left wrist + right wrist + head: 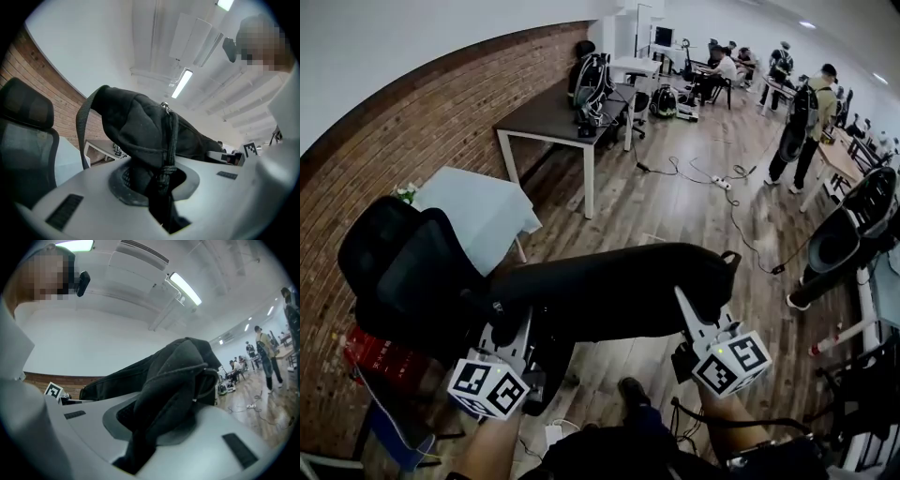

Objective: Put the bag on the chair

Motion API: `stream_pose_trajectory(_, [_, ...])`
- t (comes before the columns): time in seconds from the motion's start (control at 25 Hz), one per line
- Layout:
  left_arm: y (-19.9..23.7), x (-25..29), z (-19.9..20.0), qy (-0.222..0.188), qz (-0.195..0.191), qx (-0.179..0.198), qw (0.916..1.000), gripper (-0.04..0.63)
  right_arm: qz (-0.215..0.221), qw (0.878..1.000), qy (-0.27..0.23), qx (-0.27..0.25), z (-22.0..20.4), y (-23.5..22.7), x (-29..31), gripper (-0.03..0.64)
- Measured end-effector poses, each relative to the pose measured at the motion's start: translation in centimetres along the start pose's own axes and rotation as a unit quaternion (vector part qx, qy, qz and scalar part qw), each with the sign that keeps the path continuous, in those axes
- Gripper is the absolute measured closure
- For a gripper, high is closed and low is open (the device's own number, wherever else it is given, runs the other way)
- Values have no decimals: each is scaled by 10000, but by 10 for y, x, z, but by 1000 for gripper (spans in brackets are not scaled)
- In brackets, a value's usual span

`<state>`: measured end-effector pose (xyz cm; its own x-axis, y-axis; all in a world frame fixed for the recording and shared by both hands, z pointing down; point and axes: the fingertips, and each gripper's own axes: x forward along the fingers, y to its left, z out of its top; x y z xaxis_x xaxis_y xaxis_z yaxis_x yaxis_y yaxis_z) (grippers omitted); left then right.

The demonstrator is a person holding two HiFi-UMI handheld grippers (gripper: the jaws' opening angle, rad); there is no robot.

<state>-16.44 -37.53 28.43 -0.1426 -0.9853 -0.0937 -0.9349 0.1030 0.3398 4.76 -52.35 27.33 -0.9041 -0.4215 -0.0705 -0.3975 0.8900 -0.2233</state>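
Observation:
A long black bag point(619, 286) hangs level in the air between my two grippers. My left gripper point(514, 330) is shut on its left end, where black fabric and a cord point(166, 154) are pinched between the jaws. My right gripper point(692, 314) is shut on the bag's right end, a fold of dark cloth point(173, 394) filling its jaws. The black mesh office chair point(412, 281) stands at the left, its backrest beside the bag's left end; its headrest point(23, 108) shows in the left gripper view. The chair's seat is hidden under the bag.
A brick wall point(384, 159) runs along the left. A small white table point(483, 211) stands beyond the chair, a dark desk point(558, 117) farther back. Cables point(722, 183) lie on the wooden floor. A second black chair point(848, 234) stands at right. Several people stand and sit in the background.

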Motion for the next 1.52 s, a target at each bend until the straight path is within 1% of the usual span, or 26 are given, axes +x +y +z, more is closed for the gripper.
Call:
stream_pose_trajectory(0.24, [14,14,10,-220,756,136,9968,535,803,9966,160,128,2,-19,59,546])
stream_pose_trajectory(0.4, [23,22,16,-422,1261,182,9909,535,1321,9907,315,-7,10,-27,100,546])
stream_pose_trajectory(0.6, [31,27,18,-537,1691,237,9839,535,1824,9823,395,120,5,-33,133,546])
stream_pose_trajectory(0.8, [34,19,23,-765,2359,337,9682,535,2546,9655,521,173,3,-26,168,546])
stream_pose_trajectory(0.96, [32,11,19,-851,2752,398,9568,535,3009,9516,604,140,-3,-22,183,546])
stream_pose_trajectory(1.04, [31,7,16,-900,2927,395,9511,535,3187,9456,642,138,-7,-21,189,546])
stream_pose_trajectory(1.2, [33,-13,14,-966,3365,420,9358,535,3541,9316,779,268,-21,-3,200,546])
stream_pose_trajectory(1.4, [40,-35,13,-1101,3695,402,9218,535,3867,9174,898,278,-33,22,216,546])
stream_pose_trajectory(1.52, [52,-52,14,-1173,3849,370,9147,535,4006,9108,962,270,-42,43,227,546])
